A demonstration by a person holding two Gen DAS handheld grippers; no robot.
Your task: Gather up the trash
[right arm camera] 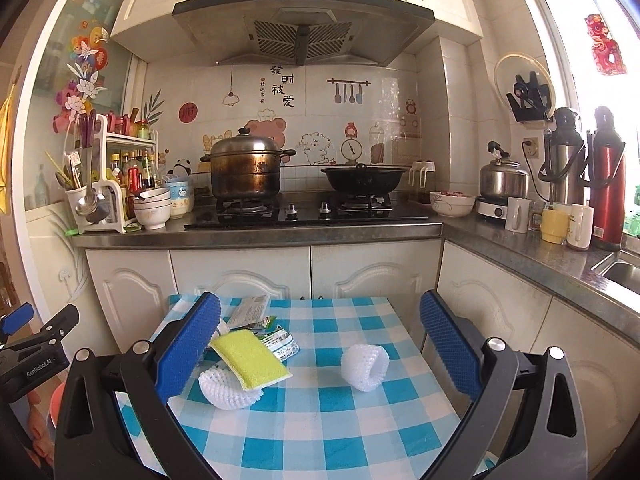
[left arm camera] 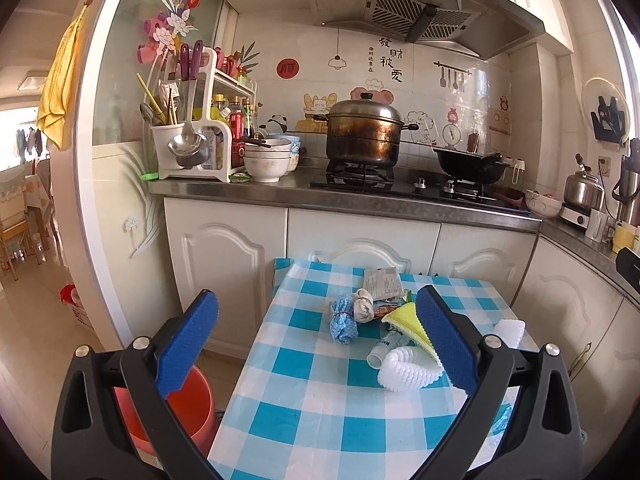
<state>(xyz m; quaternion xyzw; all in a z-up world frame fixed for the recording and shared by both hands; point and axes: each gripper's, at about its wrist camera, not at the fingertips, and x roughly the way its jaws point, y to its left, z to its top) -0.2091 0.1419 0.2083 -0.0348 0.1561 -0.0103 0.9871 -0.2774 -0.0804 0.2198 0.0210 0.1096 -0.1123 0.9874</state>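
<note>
Trash (right arm camera: 256,354) on table (right arm camera: 320,432) | both tongs (left arm camera: 318,320) (right arm camera: 320,320) wide | bucket (left arm camera: 188,408): left view only | sink (right arm camera: 620,270): right view only

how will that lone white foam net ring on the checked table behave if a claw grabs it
The foam net ring is an open mesh, so it probably squashes flat and weighs little. It lies on its side with its round hole showing, so a push may roll it. Its knobbly surface likely grips well.
</note>
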